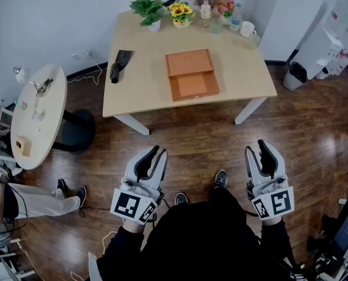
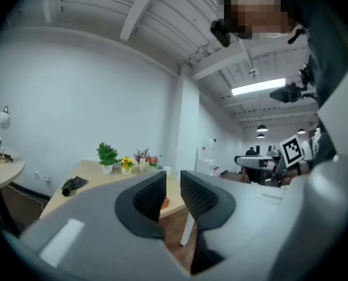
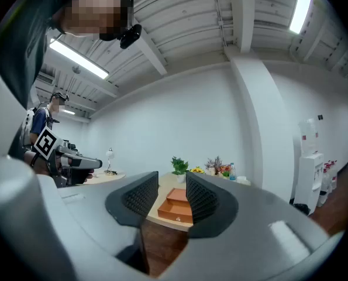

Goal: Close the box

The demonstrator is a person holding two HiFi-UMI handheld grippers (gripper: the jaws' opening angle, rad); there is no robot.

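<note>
The orange box (image 1: pixel 192 75) lies open on the wooden table (image 1: pixel 144 89), its lid flat behind the tray. Both grippers hang low by my body, well short of the table. My left gripper (image 1: pixel 159 152) is shut with nothing in it; in the left gripper view (image 2: pixel 173 183) only a slit shows between its pads. My right gripper (image 1: pixel 255 147) stands slightly apart and empty. In the right gripper view (image 3: pixel 172 183) the box (image 3: pixel 177 208) shows far off through the gap.
A black bundle (image 1: pixel 120 65) lies on the table's left side. Potted plants (image 1: pixel 153 9), flowers (image 1: pixel 181 13) and a mug (image 1: pixel 247 28) line its far edge. A round side table (image 1: pixel 42 116) stands left, a seated person (image 1: pixel 21 201) below it, a bin (image 1: pixel 295 75) right.
</note>
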